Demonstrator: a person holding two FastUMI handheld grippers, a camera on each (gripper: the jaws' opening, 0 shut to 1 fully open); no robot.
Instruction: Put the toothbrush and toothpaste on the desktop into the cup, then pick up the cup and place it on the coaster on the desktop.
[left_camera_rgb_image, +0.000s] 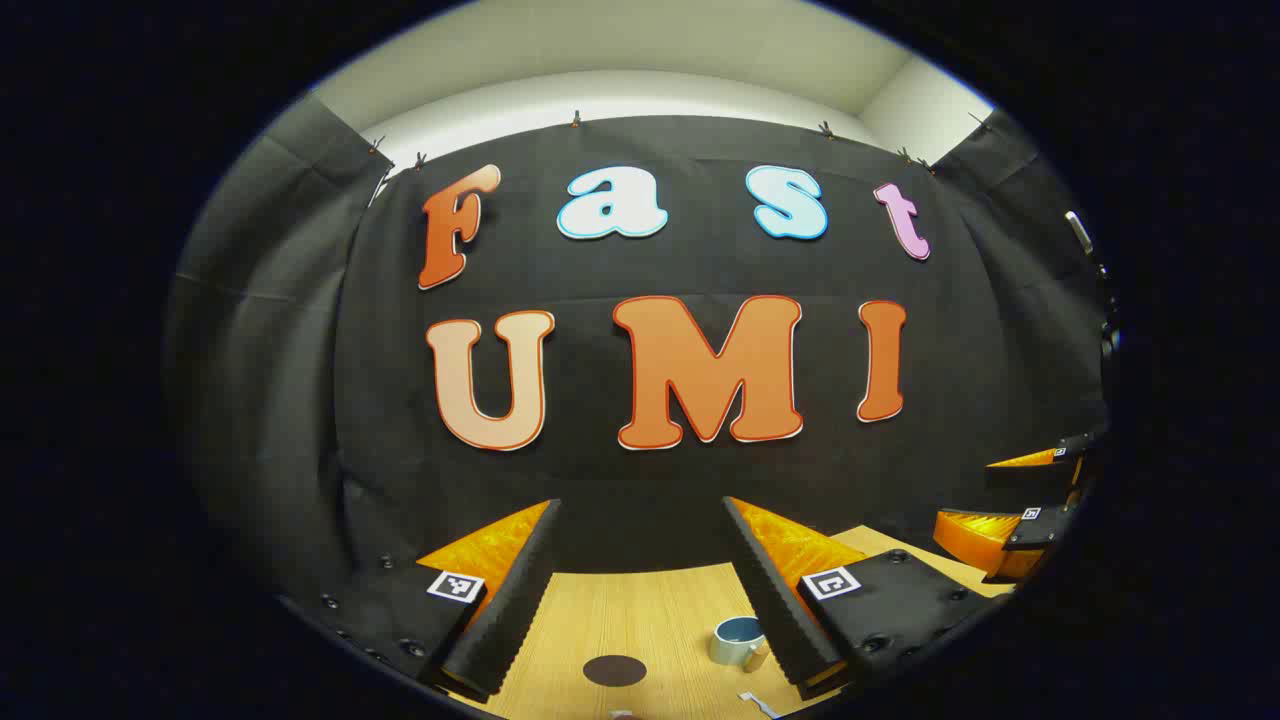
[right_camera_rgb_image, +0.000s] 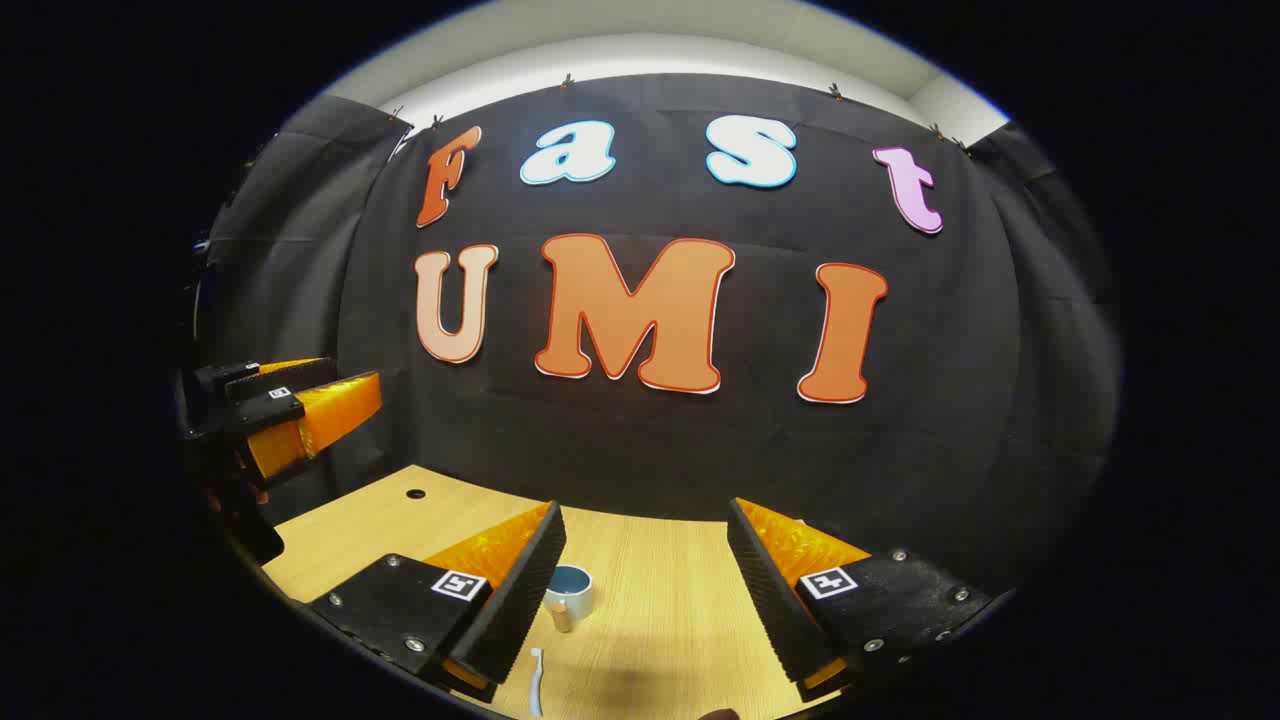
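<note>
While both grippers hang above the light wooden desktop (left_camera_rgb_image: 640, 610), I see its far edge meeting the black cloth wall (left_camera_rgb_image: 640, 470), with bare wood between that edge and the objects. In the right gripper view, the desktop (right_camera_rgb_image: 660, 580) runs leftward to a corner with a small round hole (right_camera_rgb_image: 415, 494) near it.

Left gripper (left_camera_rgb_image: 640, 585): its fingers stand wide apart, gripping nothing. Between them, low in the left gripper view, lies a dark round flat coaster (left_camera_rgb_image: 614, 670). A pale blue-grey ceramic cup with a handle (left_camera_rgb_image: 738, 641) stands upright just beside the inner face of the view's right-hand finger, right of the coaster and apart from it. A small white object (left_camera_rgb_image: 757, 704) lies at the bottom edge, below the cup; I cannot tell what it is.

Right gripper (right_camera_rgb_image: 645, 585): its fingers are likewise wide apart and unloaded. The cup (right_camera_rgb_image: 570, 595) stands just beside the view's left-hand finger. A white toothbrush (right_camera_rgb_image: 535, 682) lies flat on the wood nearer the camera than the cup, apart from it.

The right gripper (left_camera_rgb_image: 1010, 515) appears at the right edge of the left gripper view; the left gripper (right_camera_rgb_image: 290, 410) appears at the left edge of the right gripper view, above the desktop.
</note>
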